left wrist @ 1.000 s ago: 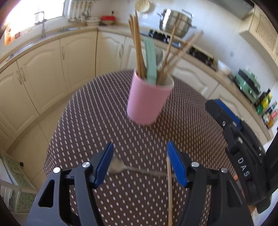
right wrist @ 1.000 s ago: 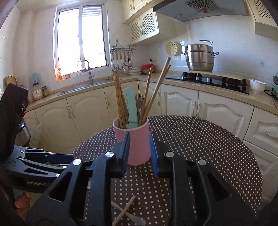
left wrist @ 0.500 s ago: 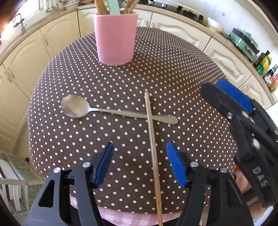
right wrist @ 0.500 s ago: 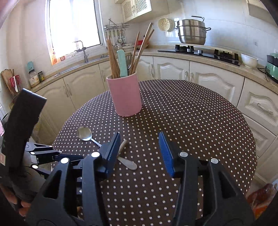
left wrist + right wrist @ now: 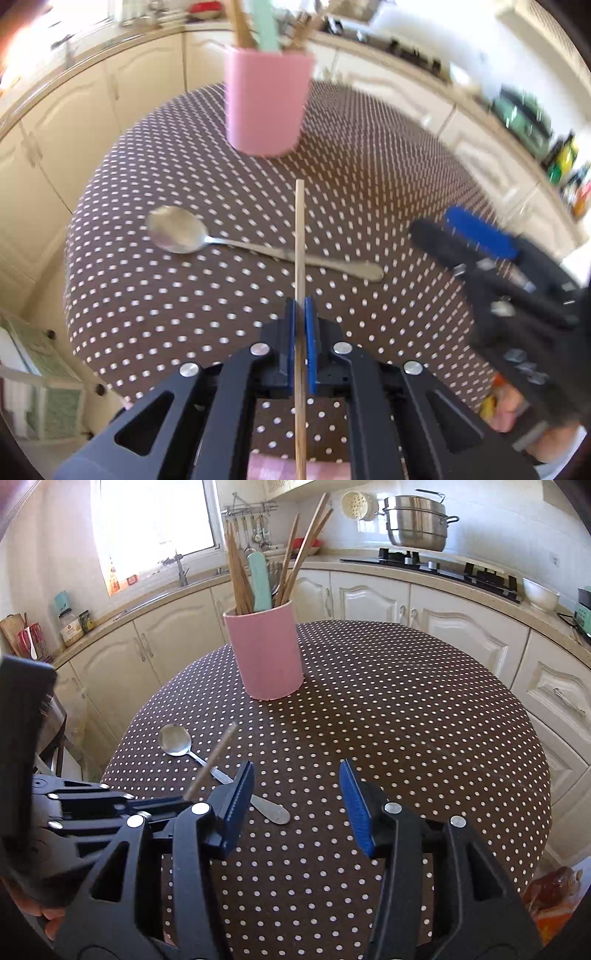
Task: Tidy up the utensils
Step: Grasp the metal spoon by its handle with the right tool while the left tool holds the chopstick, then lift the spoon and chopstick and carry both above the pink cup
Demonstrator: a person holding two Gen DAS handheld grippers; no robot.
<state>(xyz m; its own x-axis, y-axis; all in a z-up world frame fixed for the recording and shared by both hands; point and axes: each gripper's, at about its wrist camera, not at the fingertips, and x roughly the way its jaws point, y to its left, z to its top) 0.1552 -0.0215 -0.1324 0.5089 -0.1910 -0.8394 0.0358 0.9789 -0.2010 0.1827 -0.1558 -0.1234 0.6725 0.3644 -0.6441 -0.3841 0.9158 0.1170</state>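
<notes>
One spoon [image 5: 184, 234] lies on the dotted desk [image 5: 369, 177], bowl left, handle running right. One chopstick [image 5: 299, 236] is pinched by the left hand-held gripper [image 5: 301, 321], long axis pointing toward one pink holder [image 5: 267, 101] beyond, crossing above the spoon handle. The right hand-held gripper [image 5: 297, 786] stands spread, holding nothing.

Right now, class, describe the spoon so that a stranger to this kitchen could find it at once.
Start at the round table with the brown polka-dot cloth, then the pink utensil holder on it. Nearer than the holder lies the metal spoon, flat on the cloth: the only shiny utensil, while the loose chopstick is wooden.
</notes>
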